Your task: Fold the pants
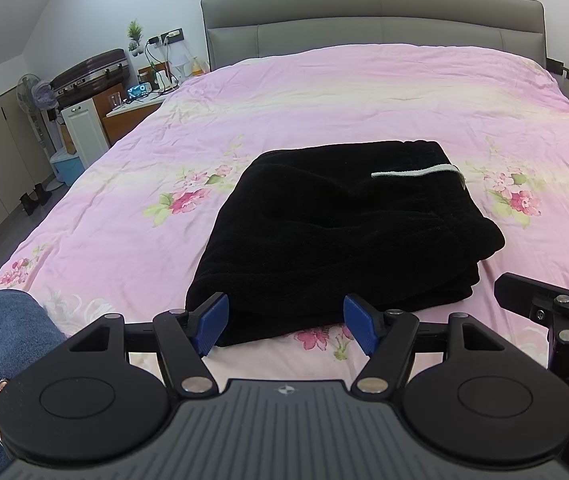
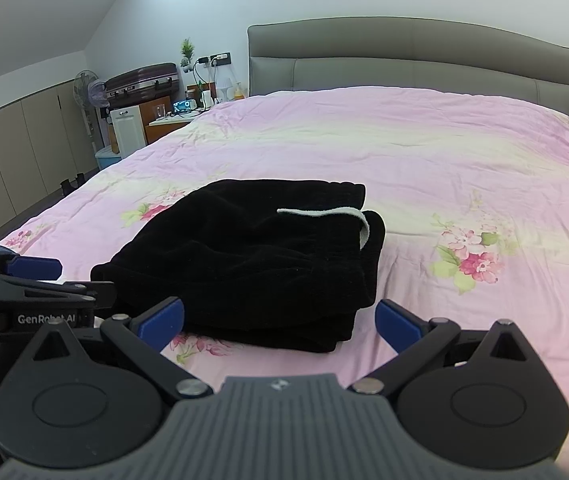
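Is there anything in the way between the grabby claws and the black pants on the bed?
No, nothing visible. The black pants lie folded on the pink bedspread, just ahead of the open left gripper and open right gripper. Only bare bedspread lies between.

Left gripper [image 1: 286,326] at bottom centre of its view, jaws spread wide, nothing between the blue pads [image 1: 214,322]. Right gripper [image 2: 280,326] likewise low centre, jaws wide apart, empty. Denim-clad leg [image 1: 0,344] at lower left.
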`<state>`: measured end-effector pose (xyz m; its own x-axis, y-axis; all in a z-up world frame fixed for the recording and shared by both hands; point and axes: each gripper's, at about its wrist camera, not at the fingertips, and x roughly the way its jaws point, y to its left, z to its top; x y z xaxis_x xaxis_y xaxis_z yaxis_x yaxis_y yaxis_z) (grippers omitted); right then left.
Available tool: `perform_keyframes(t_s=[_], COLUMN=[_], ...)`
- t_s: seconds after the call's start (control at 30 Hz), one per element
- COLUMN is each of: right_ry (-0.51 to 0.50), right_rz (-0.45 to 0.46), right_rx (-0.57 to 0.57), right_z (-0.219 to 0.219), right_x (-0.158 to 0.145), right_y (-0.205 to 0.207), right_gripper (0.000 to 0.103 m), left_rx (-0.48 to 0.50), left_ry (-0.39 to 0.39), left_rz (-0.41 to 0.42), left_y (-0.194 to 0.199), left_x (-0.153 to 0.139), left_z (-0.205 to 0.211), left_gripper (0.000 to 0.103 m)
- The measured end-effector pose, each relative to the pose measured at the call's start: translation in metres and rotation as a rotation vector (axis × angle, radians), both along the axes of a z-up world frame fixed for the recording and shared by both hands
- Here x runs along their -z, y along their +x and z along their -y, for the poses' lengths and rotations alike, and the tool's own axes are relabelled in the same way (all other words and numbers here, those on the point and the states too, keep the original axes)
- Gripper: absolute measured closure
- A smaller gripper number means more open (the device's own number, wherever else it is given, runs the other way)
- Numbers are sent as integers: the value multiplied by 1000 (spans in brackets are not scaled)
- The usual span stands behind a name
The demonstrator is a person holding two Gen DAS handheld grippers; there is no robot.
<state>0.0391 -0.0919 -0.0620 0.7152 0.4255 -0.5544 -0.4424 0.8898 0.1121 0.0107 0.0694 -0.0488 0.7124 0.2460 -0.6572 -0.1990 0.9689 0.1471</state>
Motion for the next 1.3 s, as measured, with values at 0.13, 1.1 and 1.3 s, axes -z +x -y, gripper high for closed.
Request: perform_keyframes(t_s=[0.13,1.1,1.3], right_ry=[2,10,12], right_rz=[-2,-7,-10], right_rx=[-2,-7,-7], right_z=[1,3,4], right_x=[-1,-1,-2], right_y=[0,1,-1], right_gripper=[5,5,5], left_rx=[-3,-13,-14], left_ry=[-1,26,30], left_rz=[1,-1,-3], left_y=[0,-1,-1], left_x=[-1,-1,-1], left_z=[0,3,3], left_gripper=[25,25,25])
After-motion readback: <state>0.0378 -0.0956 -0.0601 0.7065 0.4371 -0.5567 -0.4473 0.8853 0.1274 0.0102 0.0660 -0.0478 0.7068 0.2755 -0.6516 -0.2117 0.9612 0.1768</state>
